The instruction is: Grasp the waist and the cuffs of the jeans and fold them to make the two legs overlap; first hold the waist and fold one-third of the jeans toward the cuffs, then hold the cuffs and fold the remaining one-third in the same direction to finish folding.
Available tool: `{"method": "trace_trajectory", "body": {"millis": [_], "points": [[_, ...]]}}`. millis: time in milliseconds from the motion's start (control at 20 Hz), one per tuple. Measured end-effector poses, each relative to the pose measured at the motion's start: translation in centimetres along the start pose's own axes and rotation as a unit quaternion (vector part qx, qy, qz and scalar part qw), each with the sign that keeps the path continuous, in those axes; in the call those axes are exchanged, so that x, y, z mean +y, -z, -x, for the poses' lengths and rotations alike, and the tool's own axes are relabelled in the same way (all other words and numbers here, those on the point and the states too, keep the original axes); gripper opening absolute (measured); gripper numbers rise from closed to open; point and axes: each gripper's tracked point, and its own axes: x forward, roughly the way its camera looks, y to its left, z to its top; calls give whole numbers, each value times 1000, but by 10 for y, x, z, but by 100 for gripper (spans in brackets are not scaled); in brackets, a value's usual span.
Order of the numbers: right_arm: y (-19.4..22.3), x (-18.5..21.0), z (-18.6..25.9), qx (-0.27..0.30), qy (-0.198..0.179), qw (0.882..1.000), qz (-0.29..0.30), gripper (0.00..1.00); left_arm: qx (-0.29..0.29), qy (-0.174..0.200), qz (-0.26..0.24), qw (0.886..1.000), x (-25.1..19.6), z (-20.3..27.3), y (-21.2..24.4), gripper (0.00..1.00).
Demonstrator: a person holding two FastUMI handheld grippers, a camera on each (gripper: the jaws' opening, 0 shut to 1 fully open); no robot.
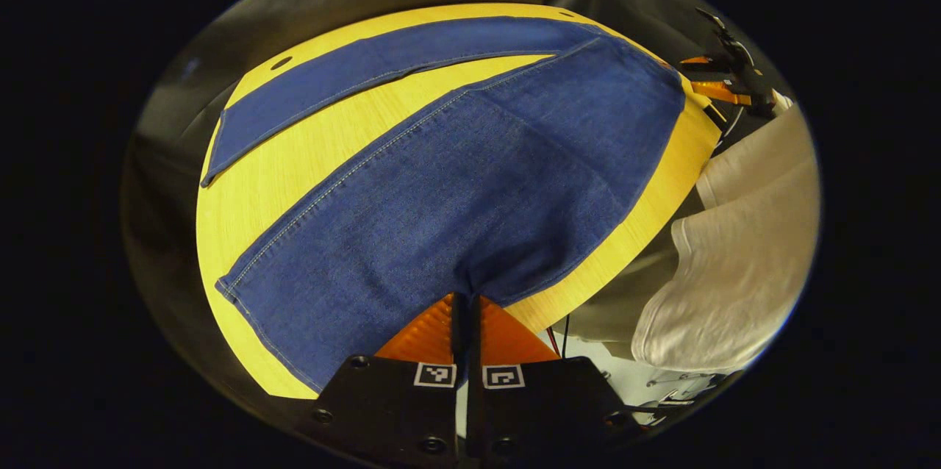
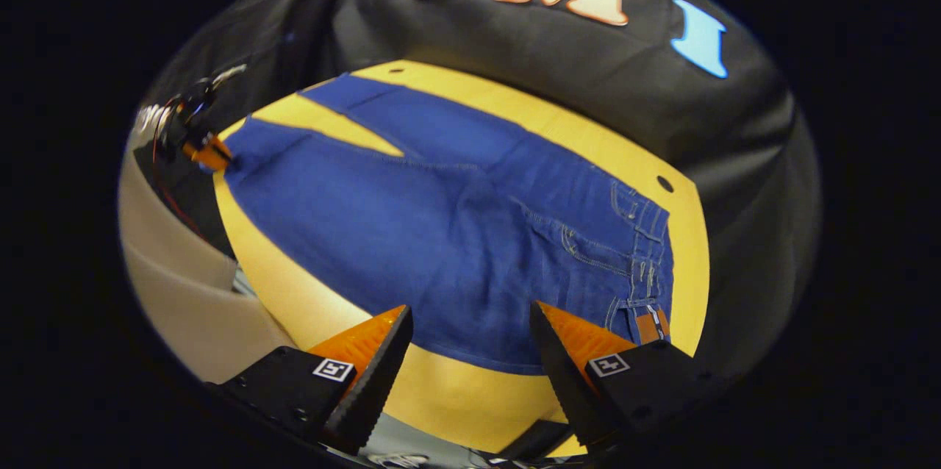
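Blue jeans (image 1: 478,182) lie spread on a yellow wooden table (image 1: 294,160), the two legs apart in a V. My left gripper (image 1: 467,298) is shut on the hem of the near leg, where the denim bunches to a point between its fingers. In the right gripper view the same gripper (image 2: 208,154) holds the far left corner of that leg. My right gripper (image 2: 470,311) stands open just above the table's near edge, its fingers either side of the jeans' (image 2: 412,234) hip edge. The waist (image 2: 647,256), with belt loops and a pocket, lies to its right.
The far leg (image 1: 382,65) runs along the table's back edge. A person in light clothing (image 1: 735,256) stands close against the table's side. Black cloth walls surround the table. Small dark holes (image 2: 664,183) mark the tabletop's corners.
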Motion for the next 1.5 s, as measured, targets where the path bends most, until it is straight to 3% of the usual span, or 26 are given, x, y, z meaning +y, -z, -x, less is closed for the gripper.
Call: {"method": "trace_trajectory", "body": {"millis": [150,400,600,700,750,900,1000,1300,1500], "points": [[32,-8,-12,58,-38,996,64,100,11,-12,3,1000,0,0,-2,0],[60,-19,-34,113,-73,985,112,100,32,-20,18,999,-1,0,-2,0],[63,-10,-31,130,-112,981,90,94,37,-22,17,999,0,0,0,0],[61,-11,-33,126,-115,981,96,79,38,-21,19,999,0,-1,-1,0],[61,-12,-36,122,-116,981,98,78,40,-19,20,999,0,0,0,0],[50,-17,-41,109,-119,981,113,44,41,-17,14,999,-1,0,-3,0],[40,-22,-41,106,-110,981,118,16,35,-24,13,999,0,0,-3,0],[44,-20,-39,147,-74,985,50,3,21,-40,16,999,-1,0,-3,0],[36,-23,-27,142,-52,988,30,3,40,-56,23,997,8,18,-10,0]]}}
